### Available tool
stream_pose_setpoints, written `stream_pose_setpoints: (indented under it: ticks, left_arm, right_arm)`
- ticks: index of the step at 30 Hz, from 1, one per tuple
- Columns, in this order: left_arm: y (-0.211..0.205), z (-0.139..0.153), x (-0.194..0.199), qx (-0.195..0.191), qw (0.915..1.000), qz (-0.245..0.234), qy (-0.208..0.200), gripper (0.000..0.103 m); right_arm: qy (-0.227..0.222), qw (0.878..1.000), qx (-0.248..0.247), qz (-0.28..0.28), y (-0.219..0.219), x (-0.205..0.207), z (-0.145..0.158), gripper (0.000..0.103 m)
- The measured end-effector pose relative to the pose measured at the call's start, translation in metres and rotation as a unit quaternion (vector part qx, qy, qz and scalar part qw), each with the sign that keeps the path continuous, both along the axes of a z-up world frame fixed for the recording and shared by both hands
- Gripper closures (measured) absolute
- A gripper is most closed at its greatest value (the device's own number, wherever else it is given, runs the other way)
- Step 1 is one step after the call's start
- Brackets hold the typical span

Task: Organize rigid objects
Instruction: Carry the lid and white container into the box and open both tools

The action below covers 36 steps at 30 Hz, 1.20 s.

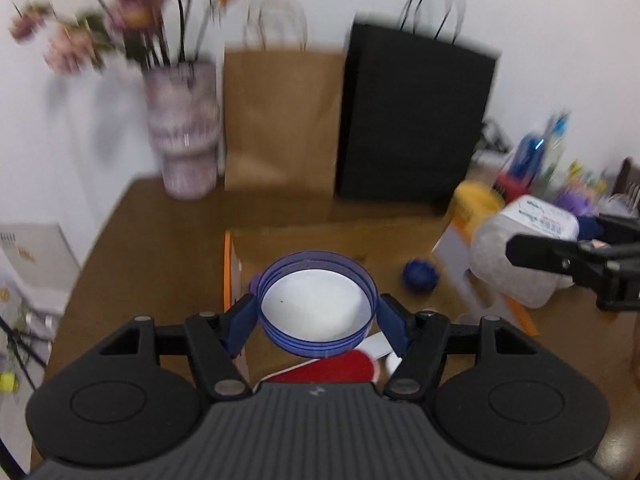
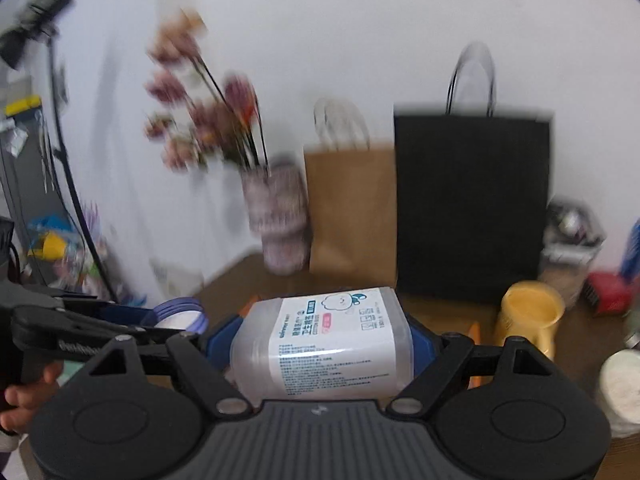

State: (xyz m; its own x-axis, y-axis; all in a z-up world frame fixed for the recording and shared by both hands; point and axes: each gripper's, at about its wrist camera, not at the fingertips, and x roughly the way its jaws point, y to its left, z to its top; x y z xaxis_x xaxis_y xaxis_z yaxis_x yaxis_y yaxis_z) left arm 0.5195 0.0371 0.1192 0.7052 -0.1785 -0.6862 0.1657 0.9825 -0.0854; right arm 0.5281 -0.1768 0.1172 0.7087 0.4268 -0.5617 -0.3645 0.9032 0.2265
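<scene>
My left gripper [image 1: 317, 312] is shut on a round blue-rimmed lid with a white inside [image 1: 316, 307], held above the brown table [image 1: 160, 248]. In the right wrist view that lid [image 2: 178, 316] and the left gripper [image 2: 160, 322] show at the left. My right gripper [image 2: 322, 338] is shut on a clear plastic box with a white printed label [image 2: 326, 344], its blue pads pressed on both sides. The same box [image 1: 520, 248] and right gripper [image 1: 560, 250] appear at the right of the left wrist view.
A brown paper bag [image 1: 280, 120] and a black paper bag [image 1: 416, 120] stand against the wall beside a vase of flowers [image 1: 186, 128]. On the table are an open cardboard box [image 1: 304, 240], a small blue ball [image 1: 420, 275], a yellow jar [image 2: 528, 316] and clutter at the right.
</scene>
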Motion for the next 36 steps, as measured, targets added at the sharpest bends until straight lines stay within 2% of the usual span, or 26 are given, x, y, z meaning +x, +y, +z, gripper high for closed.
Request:
stream_pose_setpoints:
  ticks: [3, 8, 13, 19, 21, 23, 27, 31, 36]
  left_arm:
    - [-0.003, -0.03, 0.041, 0.01, 0.9981, 0.004, 0.061, 0.036]
    - [-0.005, -0.076, 0.088, 0.021, 0.9904, 0.02, 0.135, 0.036]
    - [-0.007, -0.099, 0.11, 0.035, 0.9829, 0.02, 0.18, 0.036]
    - [-0.015, -0.102, 0.125, 0.056, 0.9811, 0.033, 0.183, 0.035]
    - [-0.018, -0.103, 0.127, 0.057, 0.9802, 0.037, 0.186, 0.032]
    - [-0.02, -0.104, 0.128, 0.056, 0.9794, 0.037, 0.191, 0.024]
    - [-0.024, -0.101, 0.126, 0.065, 0.979, 0.045, 0.188, 0.019]
    - [-0.023, -0.086, 0.114, 0.065, 0.9805, 0.051, 0.178, 0.019]
    - [-0.019, -0.058, 0.088, 0.058, 0.9842, 0.062, 0.155, 0.015]
  right_arm:
    - [0.072, 0.997, -0.013, -0.001, 0.013, 0.056, -0.028, 0.02]
    - [0.14, 0.989, -0.04, -0.021, 0.033, 0.115, -0.077, 0.02]
    - [0.191, 0.979, -0.064, -0.022, 0.051, 0.144, -0.119, 0.02]
    - [0.216, 0.974, -0.071, -0.016, 0.061, 0.152, -0.145, 0.019]
    - [0.221, 0.972, -0.073, -0.017, 0.063, 0.153, -0.147, 0.018]
    - [0.23, 0.97, -0.071, -0.02, 0.063, 0.154, -0.149, 0.017]
    - [0.24, 0.968, -0.071, -0.028, 0.061, 0.152, -0.145, 0.018]
    - [0.229, 0.97, -0.07, -0.029, 0.053, 0.14, -0.126, 0.018]
    - [0.203, 0.975, -0.072, -0.044, 0.03, 0.115, -0.087, 0.018]
